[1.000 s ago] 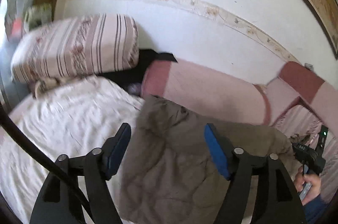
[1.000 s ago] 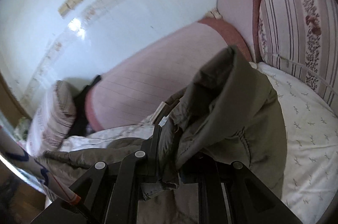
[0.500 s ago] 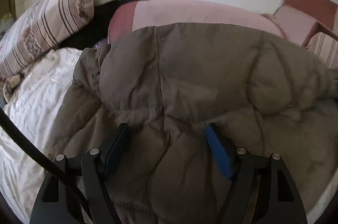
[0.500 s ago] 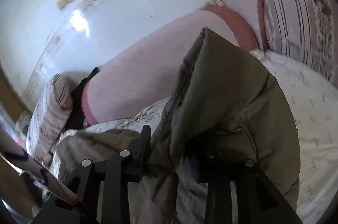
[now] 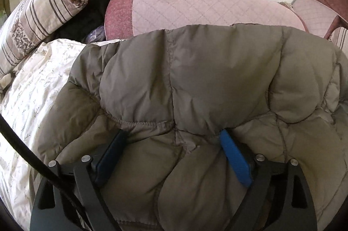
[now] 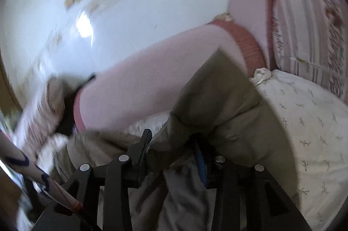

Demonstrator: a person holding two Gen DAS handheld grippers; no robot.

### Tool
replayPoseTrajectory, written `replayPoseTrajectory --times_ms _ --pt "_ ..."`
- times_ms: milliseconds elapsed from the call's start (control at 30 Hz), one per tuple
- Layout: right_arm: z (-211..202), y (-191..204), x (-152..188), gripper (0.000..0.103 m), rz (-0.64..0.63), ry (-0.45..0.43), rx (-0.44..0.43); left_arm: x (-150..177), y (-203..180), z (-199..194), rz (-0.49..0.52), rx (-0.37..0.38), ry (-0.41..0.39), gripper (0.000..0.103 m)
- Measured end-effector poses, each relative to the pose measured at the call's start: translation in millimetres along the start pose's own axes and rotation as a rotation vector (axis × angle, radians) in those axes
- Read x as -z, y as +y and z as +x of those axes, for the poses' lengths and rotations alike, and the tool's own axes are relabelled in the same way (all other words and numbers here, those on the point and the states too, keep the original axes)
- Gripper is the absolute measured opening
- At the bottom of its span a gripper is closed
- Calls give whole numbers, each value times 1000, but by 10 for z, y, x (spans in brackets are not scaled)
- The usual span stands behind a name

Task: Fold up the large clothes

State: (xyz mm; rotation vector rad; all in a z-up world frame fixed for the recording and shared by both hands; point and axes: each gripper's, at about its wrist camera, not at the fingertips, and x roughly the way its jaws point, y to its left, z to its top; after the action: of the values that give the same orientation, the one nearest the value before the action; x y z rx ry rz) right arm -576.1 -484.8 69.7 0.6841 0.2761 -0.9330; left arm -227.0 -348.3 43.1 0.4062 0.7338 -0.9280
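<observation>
An olive-brown puffer jacket (image 5: 195, 78) lies spread over the white flowered bedsheet (image 5: 32, 89). My left gripper (image 5: 174, 135) is pressed down into it. Its blue pads (image 5: 232, 157) stand wide and the jaws are opening. A padded bulge of the jacket sits between them and a folded-over layer covers the fingertips. In the right wrist view the jacket (image 6: 217, 100) rises in a fold just ahead of my right gripper (image 6: 171, 139). Those jaws are opening too, with loose jacket cloth lying between the fingers and not pinched.
A long pink quilted bolster (image 5: 195, 6) runs along the white wall behind the jacket. A striped pillow (image 5: 39, 13) lies at the left with a black garment (image 5: 87, 13) beside it. Another striped pillow (image 6: 308, 35) stands at the right above bare sheet (image 6: 304, 122).
My left gripper has come down from above the bed onto the jacket and its jaws have widened. My right gripper, earlier shut on a jacket fold, has parted, and the fold has sunk lower.
</observation>
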Motion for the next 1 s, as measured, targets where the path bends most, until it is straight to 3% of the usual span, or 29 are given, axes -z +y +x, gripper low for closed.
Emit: replayPoseTrajectory --times_ms 67,200,267,333,433,500,567,1000 --pt "-185 -61 -70 47 14 -80 11 7 8 20 -3 0 -2 90" --pt "-492 255 -214 47 -123 -201 38 8 55 37 -24 16 -9 90" --pt "-524 462 -183 50 -190 -204 11 9 61 47 -30 11 -14 91" --pt "-297 663 -1 51 -258 -115 -12 -8 51 52 -24 6 -7 91" --pt "214 704 347 51 -325 27 81 -13 28 46 -26 8 -13 91" --pt "469 561 478 51 -288 121 113 -8 13 28 -23 4 -22 91" --pt "640 405 557 52 -232 182 83 -18 3 17 -21 -1 -34 91" --pt "840 298 553 54 -180 248 37 -8 51 15 -44 4 -33 93"
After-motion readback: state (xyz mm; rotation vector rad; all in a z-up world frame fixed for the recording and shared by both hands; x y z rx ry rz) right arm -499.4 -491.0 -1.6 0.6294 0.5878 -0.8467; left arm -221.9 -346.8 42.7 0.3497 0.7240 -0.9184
